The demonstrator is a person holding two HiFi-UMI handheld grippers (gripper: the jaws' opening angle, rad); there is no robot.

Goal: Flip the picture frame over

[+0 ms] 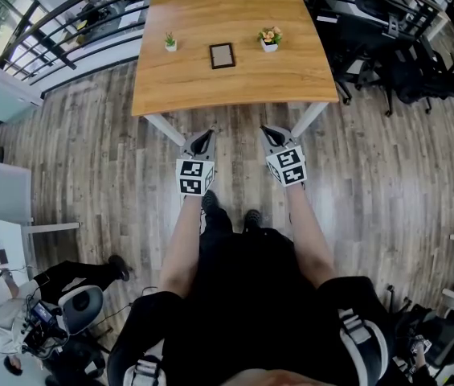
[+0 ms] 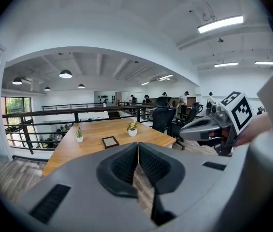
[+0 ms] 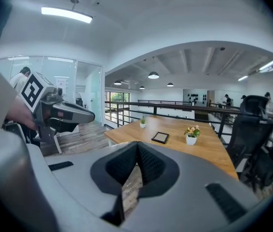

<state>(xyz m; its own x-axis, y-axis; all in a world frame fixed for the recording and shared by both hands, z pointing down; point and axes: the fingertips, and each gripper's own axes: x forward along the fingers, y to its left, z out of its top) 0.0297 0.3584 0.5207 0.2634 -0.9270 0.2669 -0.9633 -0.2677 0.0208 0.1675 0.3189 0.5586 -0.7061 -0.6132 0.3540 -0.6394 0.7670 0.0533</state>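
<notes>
**Frame [image 1: 222,55] flat on the table [image 1: 210,95], both grippers far from it**

The left gripper [image 1: 202,141] and the right gripper [image 1: 273,135] hang before the table's near edge, each with its jaws pressed together on nothing. The frame lies near the table's middle, between a plant [image 1: 170,42] and a flower pot [image 1: 270,38], touching neither. It is small with a dark rim, so probably light and stiff. If the front is glass, it is fragile and may slide on the smooth wood. I would pinch the rim at one edge, not the middle panel.
</notes>
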